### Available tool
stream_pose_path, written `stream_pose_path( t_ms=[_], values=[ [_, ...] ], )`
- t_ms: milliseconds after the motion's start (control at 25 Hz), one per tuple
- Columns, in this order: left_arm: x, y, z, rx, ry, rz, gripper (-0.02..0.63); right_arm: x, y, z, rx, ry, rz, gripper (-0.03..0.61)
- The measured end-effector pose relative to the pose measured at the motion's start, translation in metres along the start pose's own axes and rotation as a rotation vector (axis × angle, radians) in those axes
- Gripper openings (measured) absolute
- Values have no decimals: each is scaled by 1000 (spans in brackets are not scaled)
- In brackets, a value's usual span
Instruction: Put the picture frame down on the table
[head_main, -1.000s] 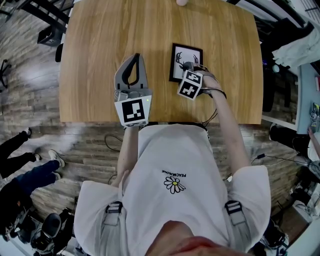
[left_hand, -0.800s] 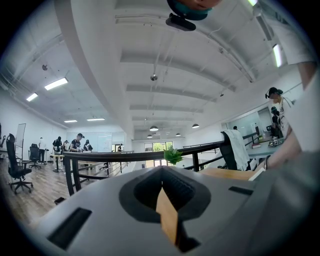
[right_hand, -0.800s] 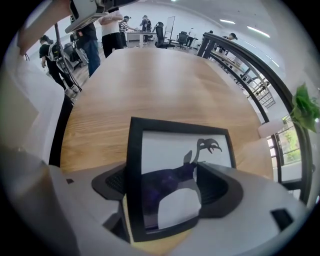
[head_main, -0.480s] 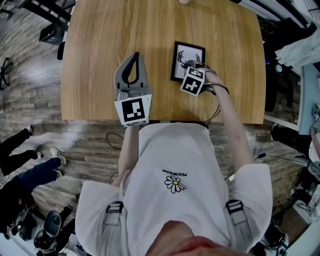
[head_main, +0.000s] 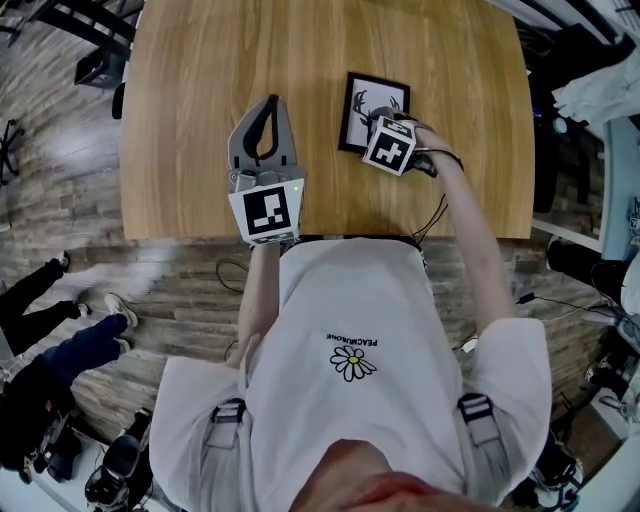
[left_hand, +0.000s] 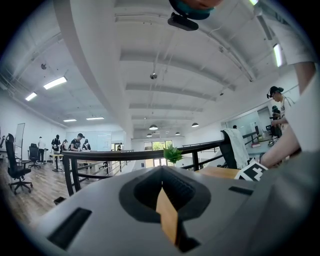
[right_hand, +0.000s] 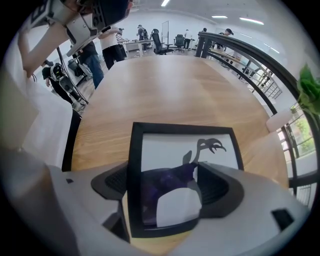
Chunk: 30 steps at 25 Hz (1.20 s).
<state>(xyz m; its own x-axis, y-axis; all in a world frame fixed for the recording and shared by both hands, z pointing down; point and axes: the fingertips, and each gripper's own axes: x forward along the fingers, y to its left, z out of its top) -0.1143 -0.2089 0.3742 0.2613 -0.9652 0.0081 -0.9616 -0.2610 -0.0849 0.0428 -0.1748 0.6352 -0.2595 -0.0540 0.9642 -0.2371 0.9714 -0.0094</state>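
Observation:
The picture frame (head_main: 370, 100), black with a white print of a dark antlered figure, lies close to flat over the wooden table (head_main: 200, 80), right of its middle. My right gripper (head_main: 385, 122) is at the frame's near right corner. In the right gripper view the frame (right_hand: 185, 150) fills the gap between the two jaws, which press on its sides, so the right gripper (right_hand: 167, 187) is shut on it. My left gripper (head_main: 267, 105) rests over the table to the frame's left, its jaws together and holding nothing. The left gripper (left_hand: 162, 175) view looks out across the room.
The table's near edge (head_main: 330, 237) runs just in front of the person's body. A black chair base (head_main: 95, 65) stands on the floor off the table's left side. Another person's legs (head_main: 60, 330) are at the lower left. A cable (head_main: 235, 275) hangs under the table edge.
The right gripper's marker cube has moved slightly farther over the frame's near right corner. The frame stays at about the same spot on the table. The left gripper has not moved.

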Motion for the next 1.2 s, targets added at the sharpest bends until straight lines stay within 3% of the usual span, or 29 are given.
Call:
stream_pose_path(
  t_ms=[520, 720, 920, 1200],
  values=[
    [3, -8, -2, 12, 5, -20, 15, 2, -4, 6, 42, -37, 55, 391],
    [-1, -13, 4, 2, -27, -13, 15, 2, -3, -3, 265, -71, 210, 360],
    [-3, -9, -4, 33, 19, -12, 15, 0, -7, -2, 220, -134, 140, 360],
    [-5, -7, -3, 22, 11, 0, 15, -2, -6, 0, 242, -148, 151, 360]
  ],
)
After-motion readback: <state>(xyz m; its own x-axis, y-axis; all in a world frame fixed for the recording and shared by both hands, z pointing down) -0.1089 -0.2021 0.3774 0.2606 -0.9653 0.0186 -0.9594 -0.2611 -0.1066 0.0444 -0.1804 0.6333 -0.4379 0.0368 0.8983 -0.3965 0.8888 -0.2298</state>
